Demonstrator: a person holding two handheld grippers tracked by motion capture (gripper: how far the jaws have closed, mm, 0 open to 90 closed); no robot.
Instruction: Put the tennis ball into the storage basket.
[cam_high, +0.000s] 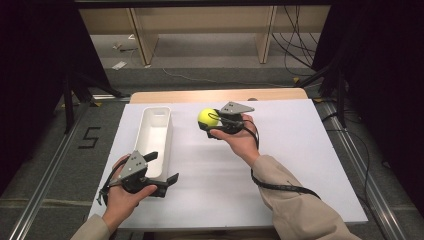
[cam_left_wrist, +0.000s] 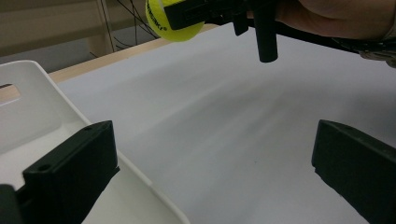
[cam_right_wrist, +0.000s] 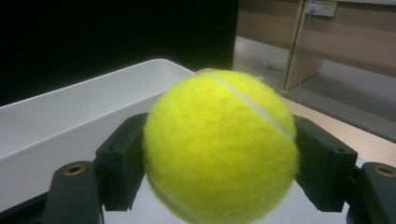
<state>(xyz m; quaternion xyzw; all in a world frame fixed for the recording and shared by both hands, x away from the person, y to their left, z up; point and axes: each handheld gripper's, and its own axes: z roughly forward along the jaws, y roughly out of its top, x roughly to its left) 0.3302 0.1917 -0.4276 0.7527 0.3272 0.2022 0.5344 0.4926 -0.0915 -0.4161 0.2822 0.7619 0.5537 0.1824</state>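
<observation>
A yellow tennis ball (cam_high: 206, 117) hangs above the white board, just right of the long white bin (cam_high: 165, 131). My right gripper (cam_high: 212, 121) is shut on the ball; in the right gripper view both black pads press its sides (cam_right_wrist: 219, 144). My left gripper (cam_high: 162, 167) stands open at the near end of the bin, one jaw over the bin's inside and the other outside its right wall. The left gripper view has nothing between its jaws and shows the ball (cam_left_wrist: 173, 21) held farther off at the top.
The white board (cam_high: 295, 150) covers a wooden table (cam_high: 215, 95). The bin (cam_left_wrist: 37, 121) is empty inside. Beyond the table's far edge lie a grey floor, wooden furniture legs and cables. Dark curtains hang at both sides.
</observation>
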